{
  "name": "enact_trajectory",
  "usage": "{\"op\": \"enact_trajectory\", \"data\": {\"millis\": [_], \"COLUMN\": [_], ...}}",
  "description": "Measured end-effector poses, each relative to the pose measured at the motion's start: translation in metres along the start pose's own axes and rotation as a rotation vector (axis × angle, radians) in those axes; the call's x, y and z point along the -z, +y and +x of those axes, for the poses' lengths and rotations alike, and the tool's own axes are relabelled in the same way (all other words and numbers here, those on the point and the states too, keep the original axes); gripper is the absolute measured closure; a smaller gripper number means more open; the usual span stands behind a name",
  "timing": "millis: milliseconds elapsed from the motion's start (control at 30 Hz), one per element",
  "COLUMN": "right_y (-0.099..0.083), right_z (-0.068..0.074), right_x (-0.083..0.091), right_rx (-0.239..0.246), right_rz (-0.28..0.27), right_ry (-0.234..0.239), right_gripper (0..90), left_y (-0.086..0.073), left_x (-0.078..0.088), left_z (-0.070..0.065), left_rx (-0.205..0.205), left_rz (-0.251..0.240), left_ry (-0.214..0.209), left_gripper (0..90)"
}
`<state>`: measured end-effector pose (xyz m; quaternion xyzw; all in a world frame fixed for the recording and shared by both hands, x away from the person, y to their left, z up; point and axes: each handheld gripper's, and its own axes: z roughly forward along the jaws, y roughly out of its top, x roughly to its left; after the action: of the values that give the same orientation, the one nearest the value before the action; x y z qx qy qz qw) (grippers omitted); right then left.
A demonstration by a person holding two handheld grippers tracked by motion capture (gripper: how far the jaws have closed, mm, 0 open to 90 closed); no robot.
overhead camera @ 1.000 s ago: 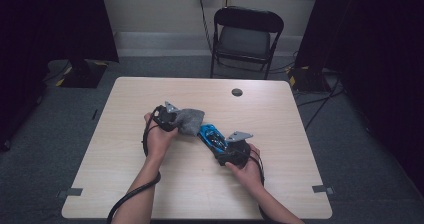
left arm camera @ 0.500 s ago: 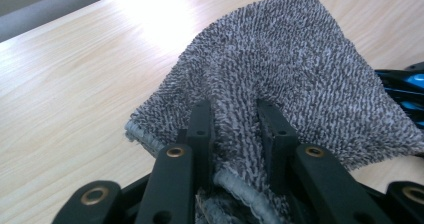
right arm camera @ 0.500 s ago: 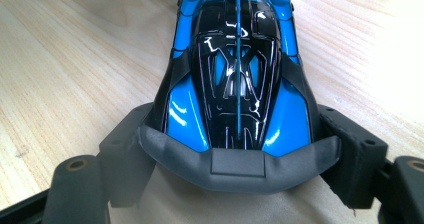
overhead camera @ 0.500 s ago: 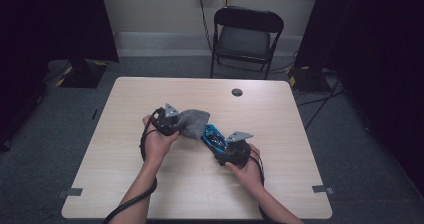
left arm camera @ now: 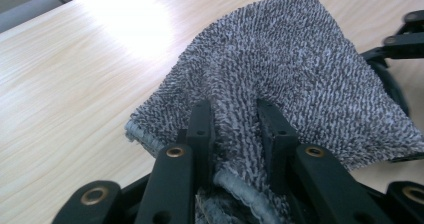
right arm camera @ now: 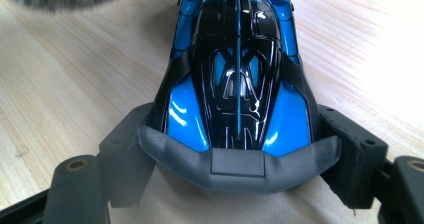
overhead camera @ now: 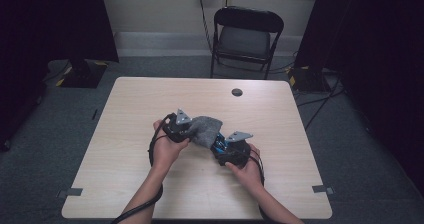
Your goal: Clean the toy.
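- The blue and black toy car [right arm camera: 237, 84] sits on the surface [overhead camera: 150, 109] near its middle, its rear end clasped between the jaws of the right tongs [overhead camera: 231, 151], one jaw on each flank by the dark rear wing.
- The grey cloth [left arm camera: 295, 79] is pinched in a bunched fold by the left tongs [left arm camera: 235, 124], which are clenched tight on it; in the high view the cloth [overhead camera: 205, 129] drapes over the front of the car.
- Risk, as I judge it: the right tongs hold the car only at its glossy tail, so a firm wipe from the cloth could twist the car out of the jaws or push its nose sideways.
- Risk: the cloth is held by a small gather near one hem, so a hard drag across the body could pull it free of the left tongs or let the loose part trail without rubbing.
- Risk: the terry loops could snag on the wing or on the right tongs, as the two pairs of tongs work close together.
- Against the earlier high views, the left hand [overhead camera: 167, 149] and its cloth have shifted towards the car, and the cloth now covers more of it; the right hand [overhead camera: 247, 166] and the car sit where they were.
- Farther out, a small dark disc [overhead camera: 237, 92] lies near the surface's far edge, and a folding chair [overhead camera: 247, 34] stands beyond.
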<state>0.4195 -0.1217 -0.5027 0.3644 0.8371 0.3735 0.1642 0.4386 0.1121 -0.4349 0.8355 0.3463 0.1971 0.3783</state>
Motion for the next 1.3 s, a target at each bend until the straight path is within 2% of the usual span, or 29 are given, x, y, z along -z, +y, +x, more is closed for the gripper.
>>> {"op": "enact_trajectory", "data": {"millis": [167, 333, 533, 700, 800, 900, 1000, 1167, 1300], "right_y": [0.0, 0.0, 0.0, 0.0, 0.0, 0.0, 0.0, 0.0, 0.0], "right_z": [0.0, 0.0, 0.0, 0.0, 0.0, 0.0, 0.0, 0.0, 0.0], "right_x": [0.0, 0.0, 0.0, 0.0, 0.0, 0.0, 0.0, 0.0, 0.0], "right_rx": [0.0, -0.001, 0.0, -0.001, -0.001, -0.001, -0.001, -0.001, -0.001], "right_rz": [0.0, 0.0, 0.0, 0.001, 0.001, 0.001, 0.001, 0.001, 0.001], "right_ry": [0.0, 0.0, 0.0, 0.0, 0.002, 0.001, 0.001, 0.001, 0.001], "right_gripper": [24.0, 24.0, 24.0, 24.0, 24.0, 24.0, 24.0, 24.0, 24.0], "left_y": [0.004, 0.007, 0.008, 0.005, 0.005, 0.005, 0.006, 0.008, 0.007], "left_x": [-0.008, -0.017, -0.026, -0.033, -0.034, -0.034, -0.036, -0.036, -0.038], "left_z": [-0.01, -0.023, -0.037, -0.044, -0.047, -0.045, -0.042, -0.034, -0.025], "left_rx": [-0.023, -0.033, -0.07, -0.092, -0.107, -0.109, -0.092, -0.091, -0.07], "left_rz": [0.01, 0.018, 0.039, 0.05, 0.057, 0.062, 0.061, 0.074, 0.081], "left_ry": [-0.015, -0.049, -0.078, -0.093, -0.088, -0.086, -0.084, -0.056, -0.041], "left_gripper": [71.6, 71.6, 71.6, 71.2, 71.1, 71.1, 71.1, 70.9, 70.9]}}
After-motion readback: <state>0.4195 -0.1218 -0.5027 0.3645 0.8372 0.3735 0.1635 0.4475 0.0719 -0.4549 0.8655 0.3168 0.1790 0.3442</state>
